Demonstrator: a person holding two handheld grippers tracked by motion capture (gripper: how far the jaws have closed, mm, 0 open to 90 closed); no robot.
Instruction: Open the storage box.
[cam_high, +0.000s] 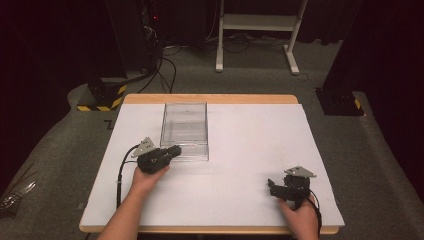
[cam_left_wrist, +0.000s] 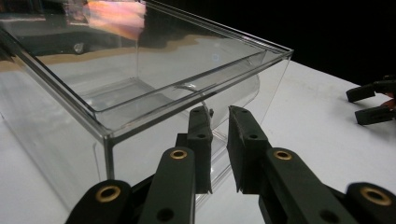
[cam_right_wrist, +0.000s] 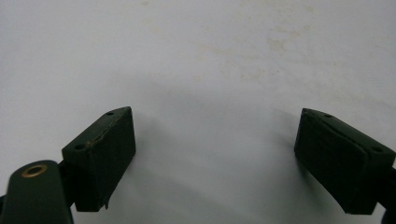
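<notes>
Right hand-held gripper (cam_high: 278, 189): nearest to me, low over the bare white counter (cam_high: 250, 150) at the person's right side; its jaws stand wide apart and hold nothing.
Left hand-held gripper (cam_high: 175, 149): a little farther, at the near end of the box; its jaws are narrow, only a small gap between them, and whether they pinch the wall I cannot tell.
Clear box (cam_high: 185, 125): a plastic box without lid, empty, standing upright left of the counter's middle.
Handling: it seems light and stiff, with smooth, slippery walls that could crack under hard pressure.
Where to hold: I would take the thin near wall just under the rim.
</notes>
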